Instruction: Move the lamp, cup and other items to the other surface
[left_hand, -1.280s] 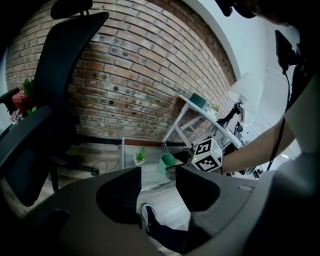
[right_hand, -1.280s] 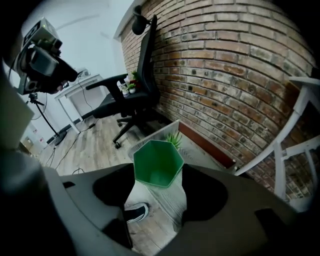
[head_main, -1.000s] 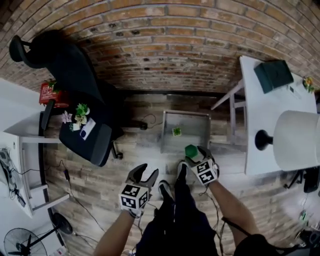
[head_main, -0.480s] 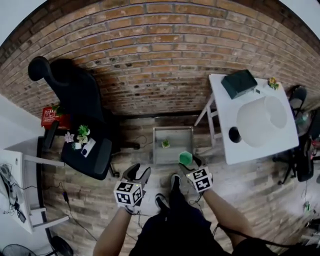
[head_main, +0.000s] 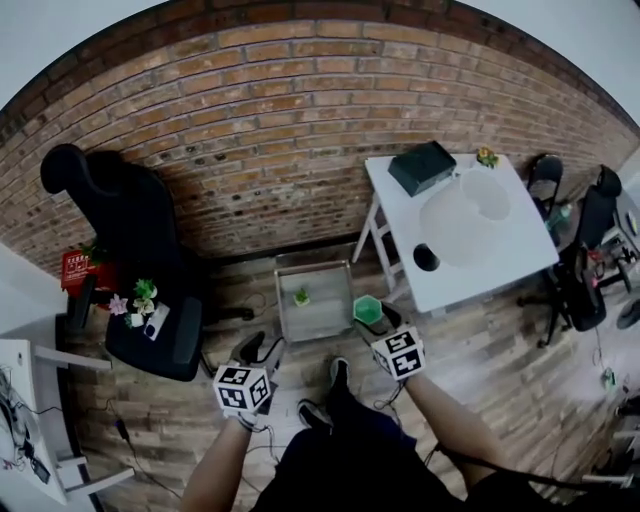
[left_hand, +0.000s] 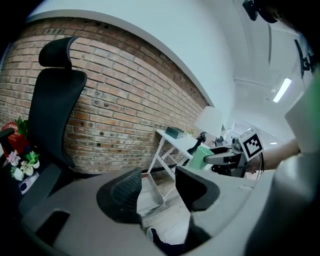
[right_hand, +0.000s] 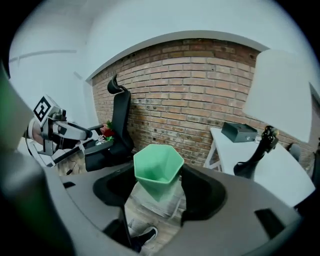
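My right tool (right_hand: 159, 189) is clamped on a mint-green six-sided cup (right_hand: 158, 167). Both pads press on its narrow lower part, and its mouth is up and tipped a little toward me. In the head view I hold the cup in the air above the wooden plank floor (head_main: 480, 350), just off the four o'clock corner of a shallow grey rectangular tray (head_main: 322, 320) that lies on that floor. A small green plant (head_main: 301, 297) sits in the tray.

My left tool (left_hand: 159, 190) holds nothing. Its jaws stand apart, and only the tray and the floor show through the gap. In the head view it sits at eight o'clock of the tray, well apart from the right tool.

The white tabletop (head_main: 395, 218) lies at two o'clock of my right tool. On it stands a lamp with a wide white shade and a black base (head_main: 462, 212), and the base shows at seven o'clock of the shade. A dark green flat box (head_main: 422, 166) lies at eleven o'clock of the shade. A small yellow-green thing (head_main: 487, 156) sits near the far corner at one o'clock, too small for me to tell what it is.

A black office chair (head_main: 120, 215) stands at ten o'clock of my left tool, close to the red brick wall (head_main: 280, 130). On its seat lies a little cluster of pink and green flowers (head_main: 135, 300), and a red box (head_main: 75, 268) sits just beside the chair at nine o'clock.
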